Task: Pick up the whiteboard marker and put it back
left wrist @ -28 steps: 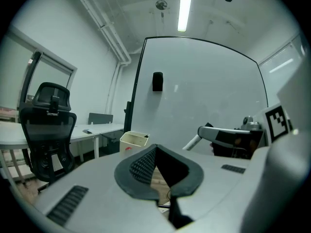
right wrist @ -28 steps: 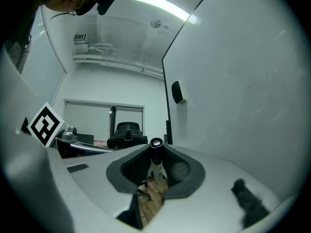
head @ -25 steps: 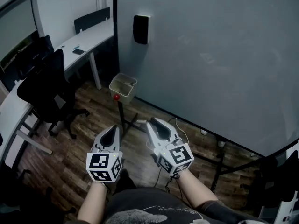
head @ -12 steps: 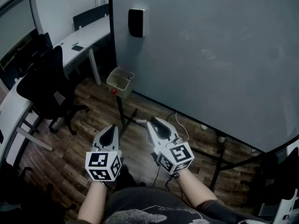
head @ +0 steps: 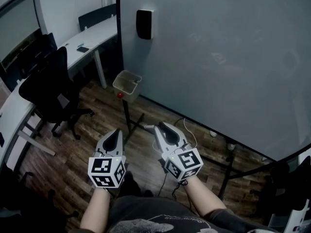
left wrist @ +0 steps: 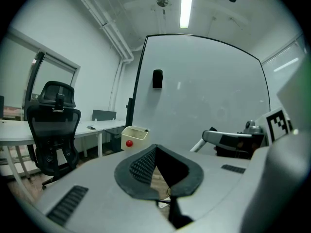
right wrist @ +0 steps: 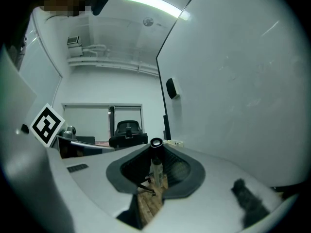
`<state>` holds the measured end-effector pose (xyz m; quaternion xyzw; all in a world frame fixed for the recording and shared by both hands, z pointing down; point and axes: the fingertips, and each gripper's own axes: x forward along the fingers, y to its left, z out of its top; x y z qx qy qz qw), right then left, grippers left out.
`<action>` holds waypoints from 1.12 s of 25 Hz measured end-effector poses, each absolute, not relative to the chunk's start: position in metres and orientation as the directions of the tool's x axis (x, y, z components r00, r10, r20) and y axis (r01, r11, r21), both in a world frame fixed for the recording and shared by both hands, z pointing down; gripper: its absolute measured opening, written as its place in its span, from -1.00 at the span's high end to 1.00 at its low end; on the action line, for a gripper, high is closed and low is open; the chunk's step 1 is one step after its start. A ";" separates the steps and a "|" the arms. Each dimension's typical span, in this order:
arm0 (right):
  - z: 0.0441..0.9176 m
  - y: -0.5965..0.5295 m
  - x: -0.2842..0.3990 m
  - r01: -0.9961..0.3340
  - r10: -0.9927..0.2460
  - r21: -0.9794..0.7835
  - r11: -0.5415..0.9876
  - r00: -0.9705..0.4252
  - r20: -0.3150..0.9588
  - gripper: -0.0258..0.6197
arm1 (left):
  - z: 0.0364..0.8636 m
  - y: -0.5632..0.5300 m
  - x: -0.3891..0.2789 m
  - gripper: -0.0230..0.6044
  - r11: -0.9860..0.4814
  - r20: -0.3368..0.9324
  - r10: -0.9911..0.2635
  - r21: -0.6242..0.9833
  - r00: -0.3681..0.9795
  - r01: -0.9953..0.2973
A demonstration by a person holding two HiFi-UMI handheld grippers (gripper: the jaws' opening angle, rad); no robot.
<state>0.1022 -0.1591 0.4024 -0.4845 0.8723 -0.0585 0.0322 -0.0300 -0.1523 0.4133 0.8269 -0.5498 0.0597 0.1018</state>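
head view looks steeply down; both gripper views look forward, sharing the whiteboard [head: 218, 57] and bin [head: 127, 84].

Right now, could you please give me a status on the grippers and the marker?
Left gripper shut, empty. Right gripper shut on marker, black end up. Box by whiteboard ahead, way looks clear.

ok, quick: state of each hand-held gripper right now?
Left hand-held gripper: closed, nothing between its jaws.
Right hand-held gripper: closed on the whiteboard marker.
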 end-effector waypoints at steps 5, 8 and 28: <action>0.403 -0.167 0.101 -0.845 -0.851 -0.119 0.521 -0.525 0.007 0.67 | 0.414 -0.160 -0.036 0.88 -0.389 0.207 -0.893 0.092 0.399 -0.917; 0.402 -0.177 0.102 -0.851 -0.856 -0.118 0.512 -0.517 0.009 0.67 | 0.413 -0.169 -0.041 0.88 -0.390 0.206 -0.893 0.089 0.400 -0.917; 0.364 -0.289 0.073 -0.857 -0.860 -0.084 0.509 -0.501 -0.100 0.67 | 0.400 -0.293 -0.060 0.88 -0.441 0.153 -0.878 0.111 0.454 -0.890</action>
